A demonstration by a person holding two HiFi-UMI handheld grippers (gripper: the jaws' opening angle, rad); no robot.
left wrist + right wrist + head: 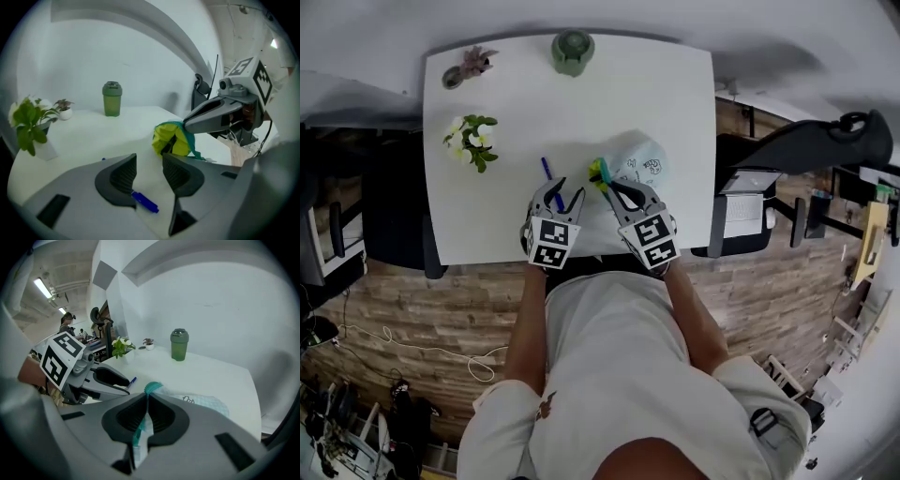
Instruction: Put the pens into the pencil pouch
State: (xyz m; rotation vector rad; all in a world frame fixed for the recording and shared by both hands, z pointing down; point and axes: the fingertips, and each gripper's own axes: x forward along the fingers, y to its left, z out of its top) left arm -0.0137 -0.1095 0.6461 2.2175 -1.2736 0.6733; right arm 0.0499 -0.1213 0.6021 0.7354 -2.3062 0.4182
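A blue pen (pixel 549 172) lies on the white table (pixel 516 84). My left gripper (pixel 562 195) hovers just over it, open, with nothing pressed between its pads. In the left gripper view the pen (pixel 145 202) shows below the left jaw of that gripper (pixel 149 165). To the right lies the pale printed pencil pouch (pixel 639 165), and its yellow-lined mouth (pixel 172 139) faces the left gripper. My right gripper (pixel 605 184) is shut on the pouch's teal zipper edge (pixel 151 388) and holds that edge up. In the right gripper view the right gripper (pixel 146 401) shows the teal strip pinched between its pads.
A green bottle (pixel 573 51) stands at the table's far edge and a small potted plant (pixel 467 66) at the far left corner. A white vase of flowers (pixel 471 139) stands left of the pen. Chairs flank the table, with a laptop (pixel 746 183) on a desk to the right.
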